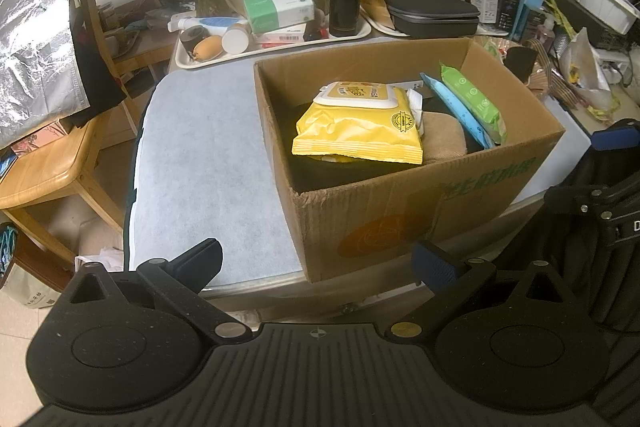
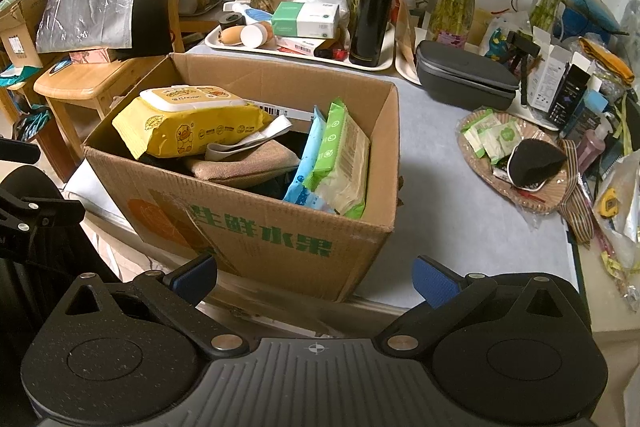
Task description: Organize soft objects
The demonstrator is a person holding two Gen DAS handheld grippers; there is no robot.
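A cardboard box [image 1: 400, 211] [image 2: 260, 227] stands on the table. Inside it lie a yellow wipes pack [image 1: 360, 123] [image 2: 188, 127], a tan cloth [image 1: 444, 143] [image 2: 244, 163], a blue pack [image 1: 460, 111] [image 2: 310, 155] and a green pack [image 1: 476, 103] [image 2: 344, 155]. My left gripper [image 1: 320, 263] is open and empty, held in front of the box's near left corner. My right gripper [image 2: 316, 279] is open and empty, in front of the box's near right corner. The right gripper's body shows at the right edge of the left wrist view [image 1: 592, 211].
A blue-grey mat [image 1: 212, 155] covers the table left of the box. A white tray [image 2: 384, 61] with a black flask [image 2: 372, 11] and tissue box [image 2: 306, 21] stands behind. A grey case [image 2: 464, 75], a paper plate [image 2: 536, 201] with sachets and clutter lie right. A wooden stool [image 1: 44, 163] stands left.
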